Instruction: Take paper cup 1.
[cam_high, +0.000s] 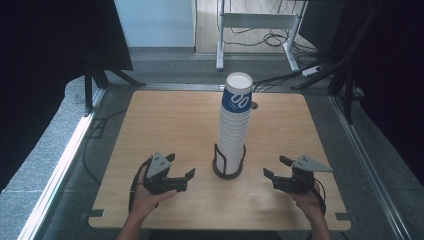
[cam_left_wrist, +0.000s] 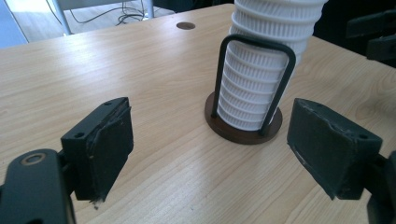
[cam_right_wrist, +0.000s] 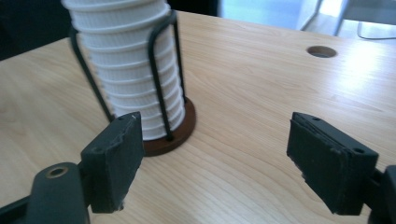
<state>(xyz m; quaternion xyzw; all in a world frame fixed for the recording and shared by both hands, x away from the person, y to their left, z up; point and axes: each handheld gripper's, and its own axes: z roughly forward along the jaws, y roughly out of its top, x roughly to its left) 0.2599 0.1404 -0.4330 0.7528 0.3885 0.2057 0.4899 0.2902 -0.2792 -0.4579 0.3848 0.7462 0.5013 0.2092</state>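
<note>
Cup stack (cam_high: 234, 120): tall column of white ribbed cups, blue band with white rings on the top one; stands at table centre, between the two grippers.
Holder (cam_high: 228, 167): round dark-brown base with black wire loops around the bottom cups.
Table (cam_high: 170, 125): light wood, small round hole at 12 o'clock past the stack.
Left gripper (cam_high: 180, 166): at 8 o'clock from the holder, near it but apart; jaws spread, nothing between them.
Right gripper (cam_high: 277, 167): at 4 o'clock from the holder, apart; jaws spread wide, empty.
High view: gives the blue top cup and both hands (cam_high: 145, 197) coming in from 6 o'clock.
Left gripper view: gives the ribbing of the cups, one wire loop (cam_left_wrist: 254, 81) up close, worn pads (cam_left_wrist: 112, 147); stack top cut off.
Right gripper view: base (cam_right_wrist: 175, 130) just beyond its left jaw; table hole (cam_right_wrist: 321, 51) at 1 o'clock.
</note>
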